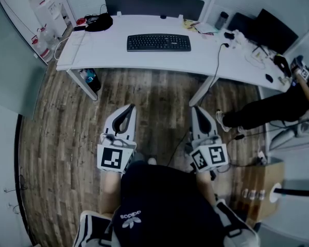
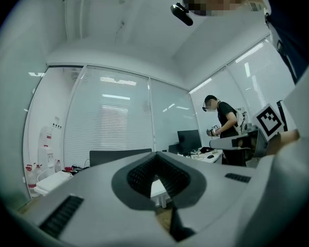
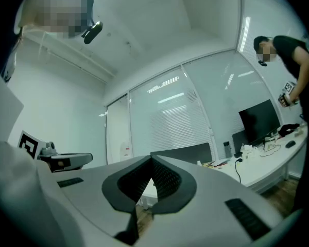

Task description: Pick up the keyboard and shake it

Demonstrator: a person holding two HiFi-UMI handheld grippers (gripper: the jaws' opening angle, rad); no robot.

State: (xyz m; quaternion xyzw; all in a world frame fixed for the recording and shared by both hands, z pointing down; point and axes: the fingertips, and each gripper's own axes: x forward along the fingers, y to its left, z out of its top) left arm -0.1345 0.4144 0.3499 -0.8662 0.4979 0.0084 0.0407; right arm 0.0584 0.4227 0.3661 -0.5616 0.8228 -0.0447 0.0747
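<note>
Black keyboard (image 1: 158, 42) lies left-to-right on desk (image 1: 118, 50).

We see a black keyboard (image 1: 158, 42), a white desk (image 1: 118, 58) and a brown wood-grain floor (image 1: 144, 99). Our left gripper (image 1: 129, 108) and right gripper (image 1: 196, 109) are pale grey, dark inside the jaws, patterned with black-and-white squares. The cardboard box (image 1: 252, 187) is tan.
</note>
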